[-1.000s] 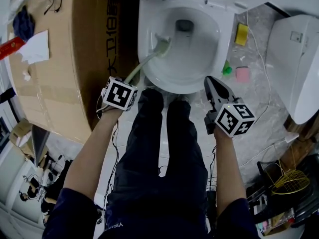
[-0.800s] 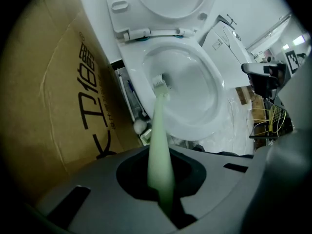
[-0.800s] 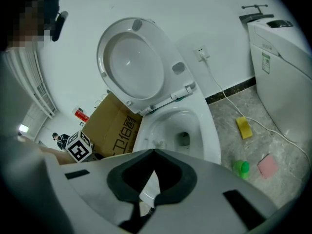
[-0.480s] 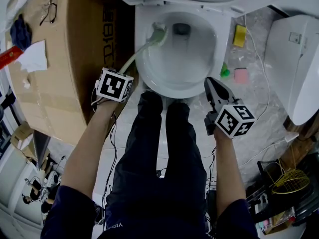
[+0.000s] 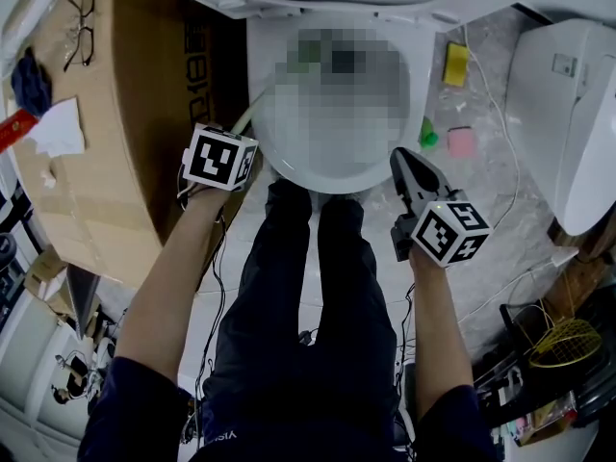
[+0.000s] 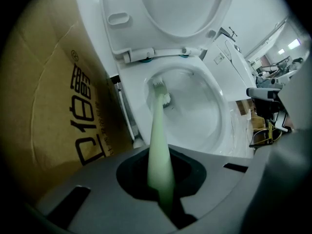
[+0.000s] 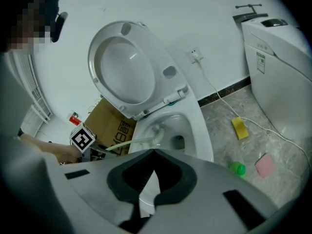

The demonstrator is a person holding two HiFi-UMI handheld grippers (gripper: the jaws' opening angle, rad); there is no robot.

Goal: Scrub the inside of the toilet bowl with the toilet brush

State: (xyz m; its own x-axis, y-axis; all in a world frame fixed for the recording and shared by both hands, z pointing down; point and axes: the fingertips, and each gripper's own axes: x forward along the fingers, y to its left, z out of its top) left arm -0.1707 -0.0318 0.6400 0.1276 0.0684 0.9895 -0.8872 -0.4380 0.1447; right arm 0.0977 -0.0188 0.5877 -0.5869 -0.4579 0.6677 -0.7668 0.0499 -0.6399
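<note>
Left gripper (image 6: 161,184) clamped tight on the toilet brush (image 6: 157,126) handle; bristle head sits against the bowl's (image 6: 207,118) inner left wall. My right gripper (image 7: 152,152) is closed and empty, near the bowl's front rim.

A large brown cardboard box with black print (image 5: 106,152) is standing just left of the left gripper (image 5: 241,135), carrying dark-rimmed spectacles (image 5: 82,12) and a crumpled white paper (image 5: 58,128). Beyond and right of the right gripper (image 5: 402,160), a yellow rectangular sponge (image 5: 455,64), a small green round object (image 5: 428,138) and a pink square pad (image 5: 464,142) are lying on the grey marbled floor (image 5: 496,219).
</note>
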